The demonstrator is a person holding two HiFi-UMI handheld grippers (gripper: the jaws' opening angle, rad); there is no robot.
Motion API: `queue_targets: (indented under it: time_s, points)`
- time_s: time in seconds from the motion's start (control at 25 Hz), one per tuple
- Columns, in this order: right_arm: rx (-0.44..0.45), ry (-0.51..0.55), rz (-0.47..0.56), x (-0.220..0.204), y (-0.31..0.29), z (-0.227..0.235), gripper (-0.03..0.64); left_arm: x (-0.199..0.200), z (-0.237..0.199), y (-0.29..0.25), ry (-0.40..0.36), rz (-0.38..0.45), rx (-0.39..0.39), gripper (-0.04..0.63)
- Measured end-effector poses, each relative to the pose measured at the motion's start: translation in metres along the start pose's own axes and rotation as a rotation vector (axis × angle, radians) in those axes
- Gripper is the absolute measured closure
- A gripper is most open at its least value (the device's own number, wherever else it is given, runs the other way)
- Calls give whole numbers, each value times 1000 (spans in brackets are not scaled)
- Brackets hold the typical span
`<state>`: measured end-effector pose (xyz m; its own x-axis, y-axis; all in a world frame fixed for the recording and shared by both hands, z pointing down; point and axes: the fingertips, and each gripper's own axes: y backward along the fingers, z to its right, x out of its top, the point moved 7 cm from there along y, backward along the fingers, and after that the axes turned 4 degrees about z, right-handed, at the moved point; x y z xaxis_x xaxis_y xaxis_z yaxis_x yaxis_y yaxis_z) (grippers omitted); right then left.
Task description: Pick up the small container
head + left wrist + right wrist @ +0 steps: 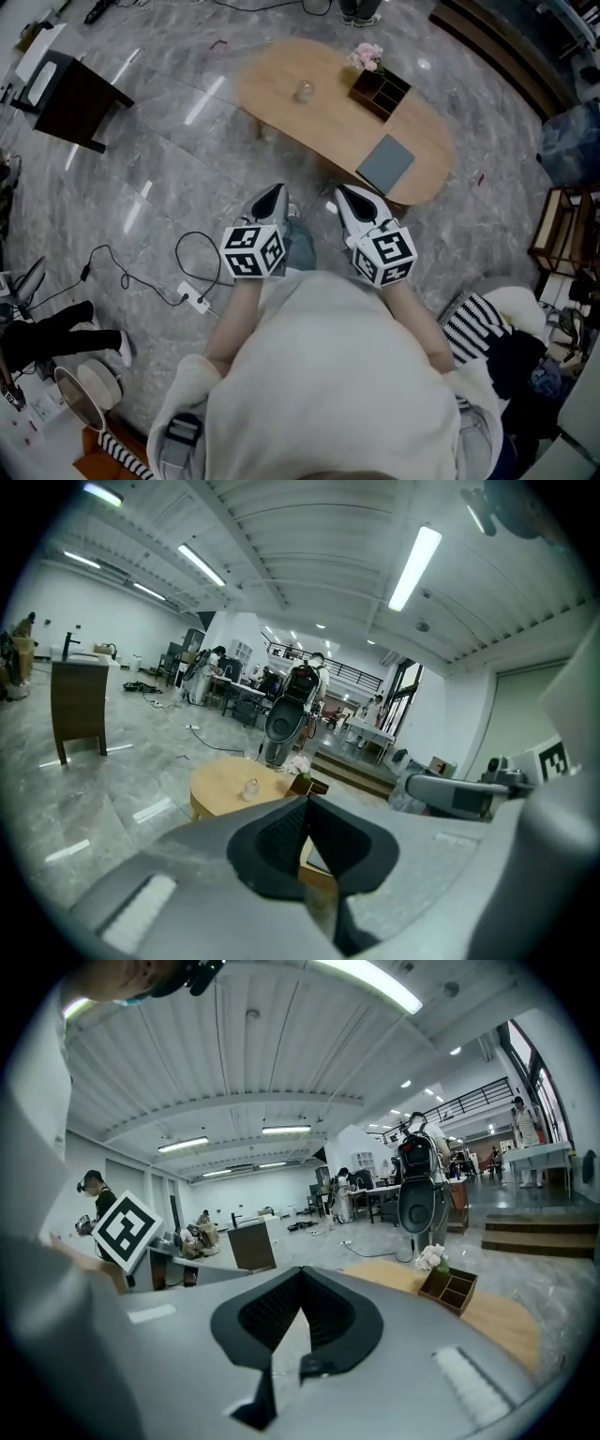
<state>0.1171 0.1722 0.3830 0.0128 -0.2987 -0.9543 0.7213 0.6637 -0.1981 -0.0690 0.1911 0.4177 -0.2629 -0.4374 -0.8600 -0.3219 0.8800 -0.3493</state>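
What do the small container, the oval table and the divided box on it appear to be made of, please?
The small container looks like clear glass or plastic: the tabletop shows through it. The oval table seems light wood or veneer, tan and matte. The divided box seems dark brown wood, with thin partitions.

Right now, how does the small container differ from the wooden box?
The small container is clear and rounded; the wooden box is dark, squared, with compartments. The container is smaller than the box. The container stands alone; the box has pink flowers at one end. Both rest on the table.
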Motion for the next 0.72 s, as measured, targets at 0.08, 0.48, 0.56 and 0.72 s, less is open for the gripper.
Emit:
queue_targets:
  time_s: [0.08, 0.48, 0.56, 0.72]
  points:
    - [-16, 6, 2, 10, -22, 8, 618, 14, -14, -17, -3, -9, -8, 594]
    - [-73, 48, 0, 55, -132, 40, 618, 76, -78, -100, -12, -78, -81, 594]
    - [-83, 51, 1, 60, -150, 45, 618, 87, -88, -114, -19, -78, -94, 594]
    - [-111, 47, 2, 63, -181, 54, 618, 103, -107, -139, -42, -93, -123, 594]
